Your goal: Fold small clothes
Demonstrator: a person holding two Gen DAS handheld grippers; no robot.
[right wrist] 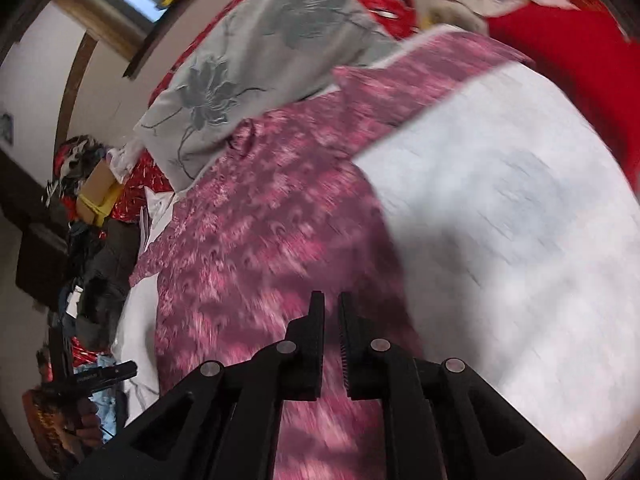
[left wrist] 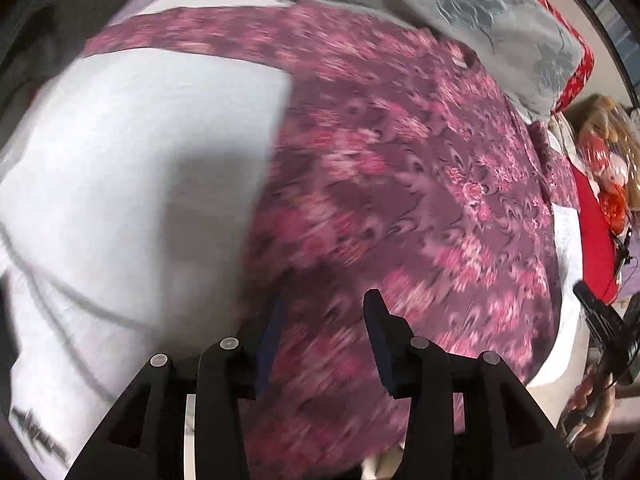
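A white garment [left wrist: 132, 184] lies spread flat on a pink-purple floral bedspread [left wrist: 420, 184]. It fills the left of the left wrist view, with a small dark print at its near corner [left wrist: 38, 436]. In the right wrist view the white garment [right wrist: 520, 220] fills the right side. My left gripper [left wrist: 324, 304] is open and empty, above the garment's right edge. My right gripper [right wrist: 331, 304] has its jaws nearly closed with a thin gap, nothing between them, above the bedspread [right wrist: 260, 240] just left of the garment. Both views are motion-blurred.
A grey flowered pillow [left wrist: 492, 12] on a red cushion lies at the bed's far end, also in the right wrist view [right wrist: 248, 76]. Red bedding [right wrist: 560, 48] lies beyond the garment. Clutter and boxes [right wrist: 92, 192] stand beside the bed. The other hand-held gripper [left wrist: 600, 320] shows at the right edge.
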